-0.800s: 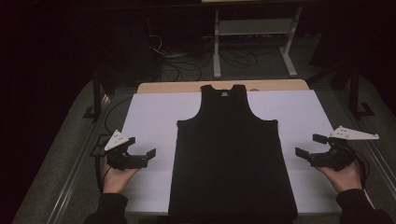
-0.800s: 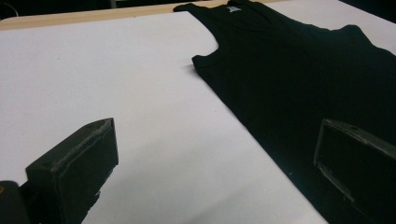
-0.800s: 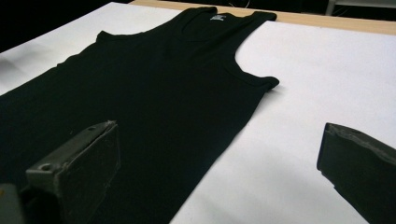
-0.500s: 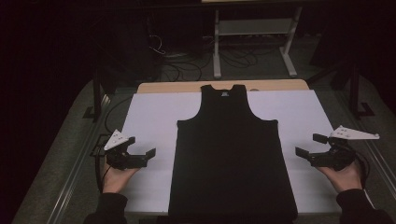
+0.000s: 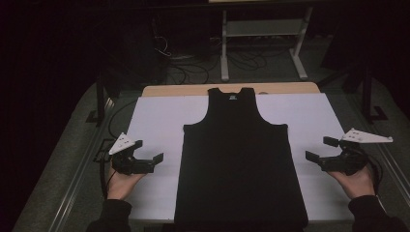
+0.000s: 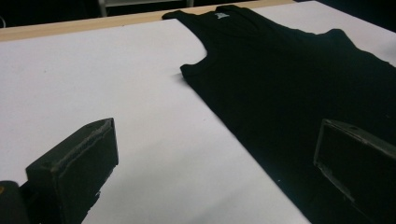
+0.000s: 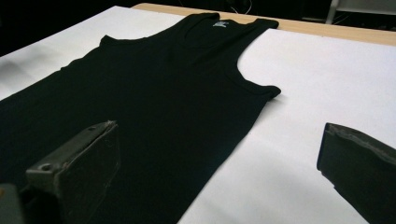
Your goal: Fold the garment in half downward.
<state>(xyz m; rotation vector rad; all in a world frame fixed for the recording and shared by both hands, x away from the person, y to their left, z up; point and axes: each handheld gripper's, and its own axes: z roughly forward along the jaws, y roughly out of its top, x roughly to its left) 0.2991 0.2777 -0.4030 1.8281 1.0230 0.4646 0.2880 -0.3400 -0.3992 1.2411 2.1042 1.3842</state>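
Overhead, black tank top (image 5: 241, 159) between both claws, neck label (image 6: 218, 16) readable up close

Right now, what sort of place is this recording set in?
Probably a lab or data-collection workspace, not a home: a black tank top lies flat on a white-covered table, loose cables trail over the dark floor behind, beside a metal stand.
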